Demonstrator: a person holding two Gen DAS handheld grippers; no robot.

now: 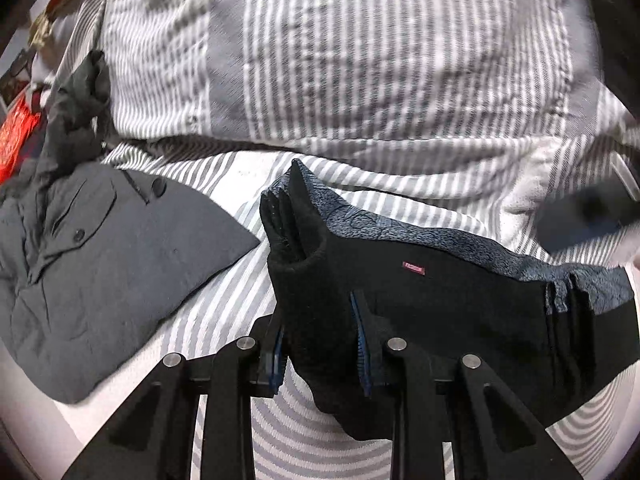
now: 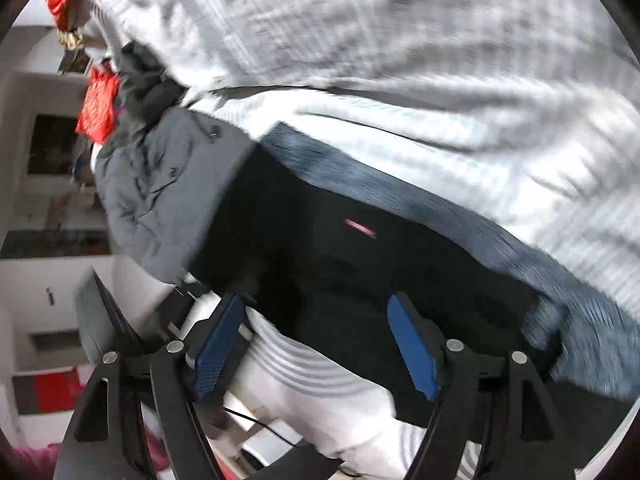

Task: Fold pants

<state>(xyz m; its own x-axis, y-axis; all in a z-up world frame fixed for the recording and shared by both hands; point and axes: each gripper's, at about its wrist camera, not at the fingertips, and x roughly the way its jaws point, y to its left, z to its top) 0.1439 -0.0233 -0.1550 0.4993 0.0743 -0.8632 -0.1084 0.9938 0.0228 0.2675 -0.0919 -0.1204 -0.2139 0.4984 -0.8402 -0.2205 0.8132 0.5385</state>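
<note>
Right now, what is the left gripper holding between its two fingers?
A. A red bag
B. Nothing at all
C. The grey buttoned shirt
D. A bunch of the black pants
D: in the left wrist view the left gripper has its blue-padded fingers pressed on a bunched fold of the black pants, while the grey shirt lies apart on the striped bedsheet.

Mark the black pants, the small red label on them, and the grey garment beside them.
black pants (image 1: 460,300): left wrist view, on the black front panel.
red label (image 1: 414,269): left wrist view, label's centre.
grey garment (image 1: 120,264): left wrist view, on its flat lower panel.
</note>
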